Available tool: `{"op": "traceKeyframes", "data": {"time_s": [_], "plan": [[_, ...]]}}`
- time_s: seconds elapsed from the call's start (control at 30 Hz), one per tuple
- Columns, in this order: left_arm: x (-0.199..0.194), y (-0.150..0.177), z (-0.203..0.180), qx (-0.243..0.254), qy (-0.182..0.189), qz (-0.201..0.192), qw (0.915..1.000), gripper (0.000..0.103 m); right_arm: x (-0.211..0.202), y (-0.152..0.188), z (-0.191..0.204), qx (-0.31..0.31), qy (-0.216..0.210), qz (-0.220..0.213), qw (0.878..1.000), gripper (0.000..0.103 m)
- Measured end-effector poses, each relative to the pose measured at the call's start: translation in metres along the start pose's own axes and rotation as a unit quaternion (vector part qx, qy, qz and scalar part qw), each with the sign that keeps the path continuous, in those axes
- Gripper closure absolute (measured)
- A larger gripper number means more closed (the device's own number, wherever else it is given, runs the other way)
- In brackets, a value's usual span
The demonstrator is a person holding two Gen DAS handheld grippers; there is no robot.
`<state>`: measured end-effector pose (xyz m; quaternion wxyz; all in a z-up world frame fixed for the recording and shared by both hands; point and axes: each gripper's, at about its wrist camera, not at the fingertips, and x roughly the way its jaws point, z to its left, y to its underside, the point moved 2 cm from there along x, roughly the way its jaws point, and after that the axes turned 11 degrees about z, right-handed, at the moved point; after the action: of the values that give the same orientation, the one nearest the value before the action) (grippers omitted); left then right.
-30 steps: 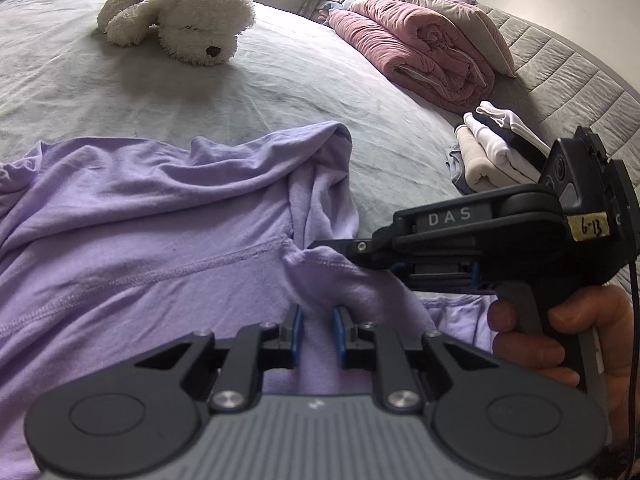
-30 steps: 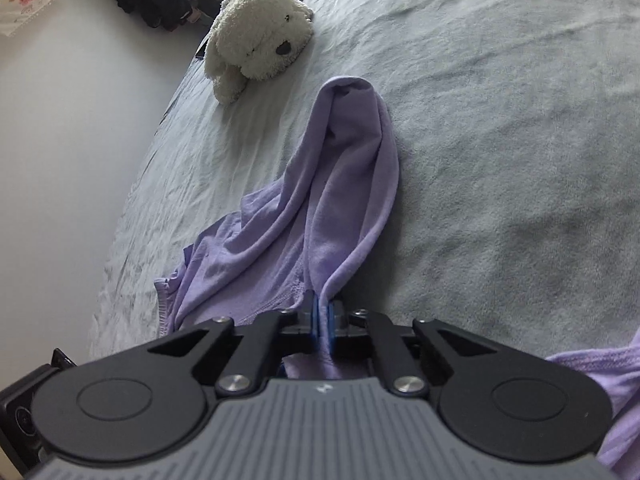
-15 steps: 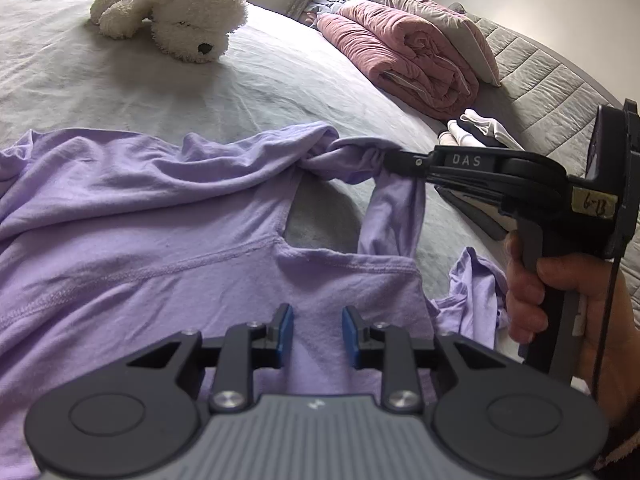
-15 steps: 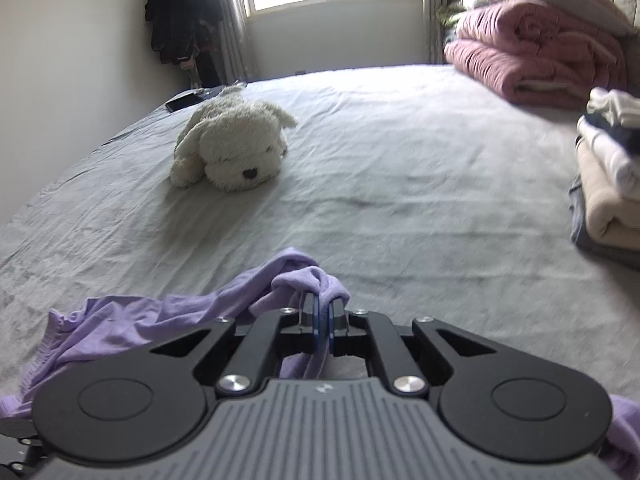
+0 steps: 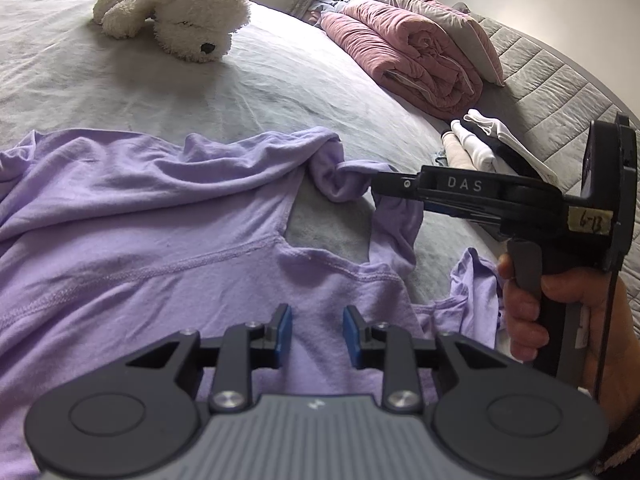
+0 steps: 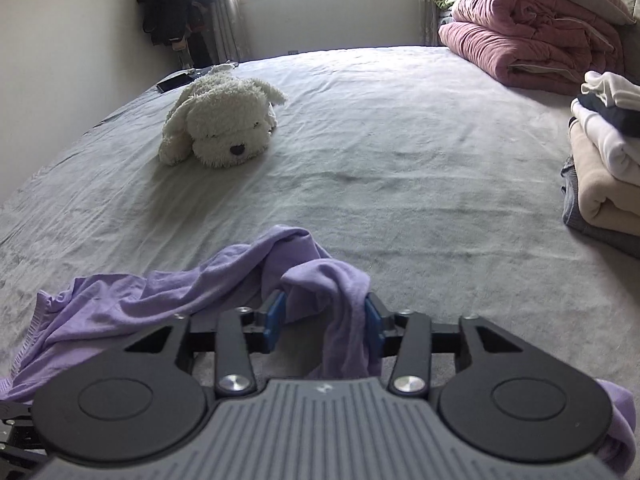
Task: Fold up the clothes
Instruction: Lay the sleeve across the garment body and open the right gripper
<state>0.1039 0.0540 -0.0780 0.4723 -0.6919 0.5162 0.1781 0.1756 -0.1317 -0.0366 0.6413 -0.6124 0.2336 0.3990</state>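
The main risk, as I judge it, is that the sleeve (image 6: pixel 320 284) snags on the right gripper (image 6: pixel 324 316) as it pulls away: purple cloth is draped between and over its fingers (image 6: pixel 275 316), and one fold hangs down along the right-hand pad, so a quick retreat could drag the sleeve back off the shirt (image 5: pixel 132 240) and undo the fold. A second risk is that the bunched sleeve end, not pressed flat, springs open or slides toward the bed's (image 6: pixel 400 152) near edge, where a loose tail of the shirt already hangs beside the hand (image 5: pixel 560 320). The right fingers have just been opening and now stand apart; the sleeve lies loosely in the gap, touching the pads but not pinched. The left gripper (image 5: pixel 316 332) has its fingers (image 5: pixel 283 332) moderately apart, having just been opening a little, with nothing between them; they hover over the shirt's body near its neckline, and whether they touch the cloth I cannot tell. The shirt lies spread on the bed's near side, well apart from the plush dog (image 5: pixel 176 20) and the folded stack (image 6: pixel 604 152) toward the right edge.
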Motion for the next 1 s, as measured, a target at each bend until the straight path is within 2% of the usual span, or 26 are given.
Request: {"op": "traceKeyframes", "data": {"time_s": [0.17,0.37,0.4,0.43,0.5,0.53,0.63,0.8,1.0], "plan": [[0.0,-0.001,0.0,-0.001,-0.001,0.002,1.0,0.073,-0.002,0.009,-0.002,0.013,0.007,0.048,0.999,0.053],[0.0,0.0,-0.001,-0.002,-0.004,0.002,1.0,0.073,-0.002,0.022,-0.008,0.051,-0.025,0.099,0.993,0.053],[0.0,0.0,-0.002,-0.002,-0.006,0.002,1.0,0.073,-0.001,0.025,-0.007,0.054,-0.035,0.108,0.992,0.055],[0.0,0.0,-0.002,-0.002,-0.006,0.001,1.0,0.072,0.002,0.027,-0.006,0.057,-0.042,0.116,0.991,0.063],[0.001,0.0,-0.003,-0.001,-0.008,0.001,1.0,0.071,0.008,0.03,-0.003,0.056,-0.043,0.125,0.99,0.071],[0.001,0.0,-0.004,0.0,-0.009,0.001,1.0,0.071,0.009,0.029,-0.003,0.052,-0.035,0.12,0.991,0.082],[0.001,0.0,-0.005,0.003,-0.01,0.001,0.9999,0.07,0.008,0.024,-0.006,0.06,-0.035,0.102,0.992,0.092],[0.001,0.0,-0.004,0.006,-0.008,0.002,1.0,0.07,0.002,0.013,-0.002,0.031,0.002,0.044,0.999,0.096],[0.001,0.0,-0.002,0.005,-0.009,0.006,0.9999,0.069,-0.006,0.001,-0.003,0.001,0.089,-0.032,0.996,0.096]]}}
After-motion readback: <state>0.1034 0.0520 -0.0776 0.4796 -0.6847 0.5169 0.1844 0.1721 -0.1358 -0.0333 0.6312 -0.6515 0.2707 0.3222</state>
